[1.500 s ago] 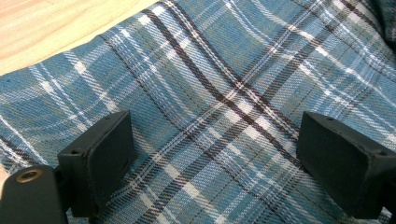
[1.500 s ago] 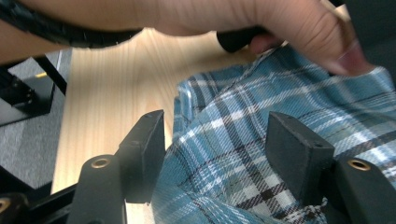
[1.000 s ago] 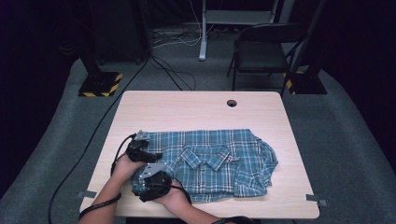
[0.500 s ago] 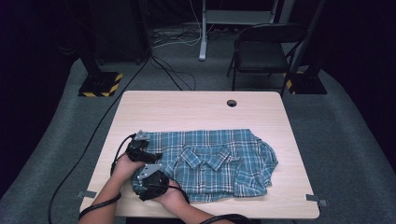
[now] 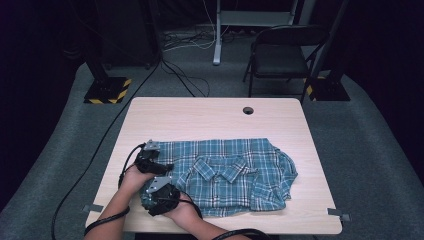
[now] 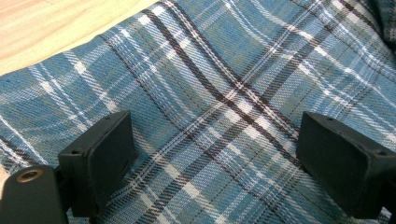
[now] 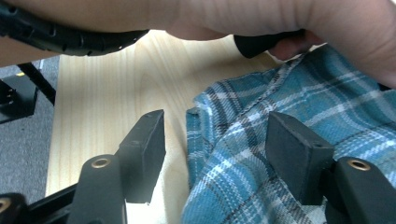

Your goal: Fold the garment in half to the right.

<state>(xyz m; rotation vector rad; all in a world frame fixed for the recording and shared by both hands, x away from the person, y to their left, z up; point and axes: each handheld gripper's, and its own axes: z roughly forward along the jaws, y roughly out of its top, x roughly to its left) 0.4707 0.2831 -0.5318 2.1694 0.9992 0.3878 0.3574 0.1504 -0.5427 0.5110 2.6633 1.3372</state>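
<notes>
With both sets of jaws spread at the left end of the plaid shirt lying flat on the tabletop, I fear my right gripper straddling its bunched corner grabs one layer while my left gripper above flat cloth closes on nothing.

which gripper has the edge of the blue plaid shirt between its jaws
The right gripper: the blue plaid shirt has its bunched edge between the open jaws beside bare wooden table. The left gripper sits over flat cloth.
</notes>
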